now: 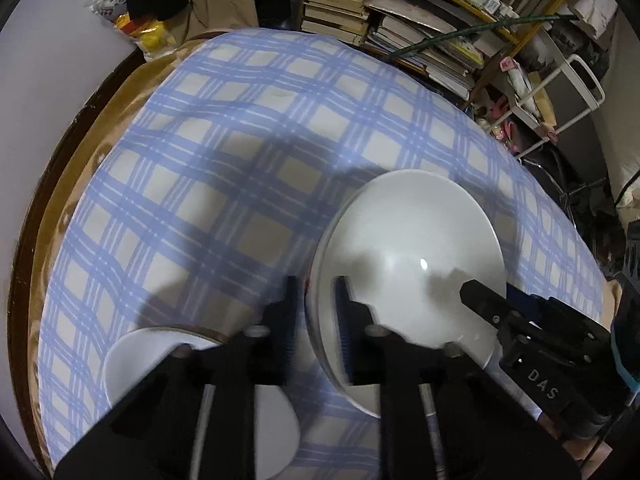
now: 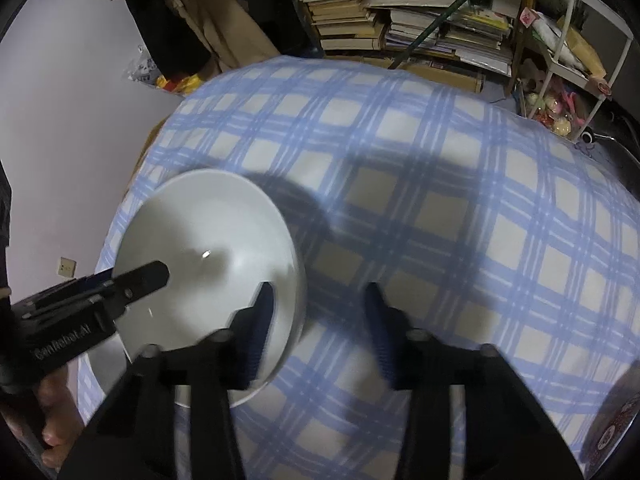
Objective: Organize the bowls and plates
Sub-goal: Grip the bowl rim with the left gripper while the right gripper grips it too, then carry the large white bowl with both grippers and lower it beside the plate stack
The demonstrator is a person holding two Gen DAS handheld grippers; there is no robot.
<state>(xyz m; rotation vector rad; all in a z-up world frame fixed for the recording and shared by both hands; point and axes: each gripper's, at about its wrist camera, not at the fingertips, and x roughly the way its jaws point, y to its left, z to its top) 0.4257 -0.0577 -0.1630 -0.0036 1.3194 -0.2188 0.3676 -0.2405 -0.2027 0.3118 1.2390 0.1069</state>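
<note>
A white bowl (image 1: 408,248) hangs tilted above the blue checked tablecloth (image 1: 240,140). My left gripper (image 1: 316,300) is shut on the bowl's left rim, one finger inside, one outside. My right gripper (image 2: 320,304) straddles the bowl's (image 2: 208,232) right rim, its left finger (image 2: 262,308) inside the bowl, the jaws wide apart and not pinching. The right gripper's finger also shows in the left wrist view (image 1: 492,308). The left gripper's finger shows in the right wrist view (image 2: 140,278). A second white bowl or plate (image 1: 132,356) sits on the cloth under the left gripper.
Shelves crammed with books (image 1: 384,12) stand behind the table. A white trolley (image 2: 576,52) with small items is at the far right. A dark patterned plate edge (image 2: 616,436) shows at the lower right. The table's brown edge (image 1: 64,152) runs on the left.
</note>
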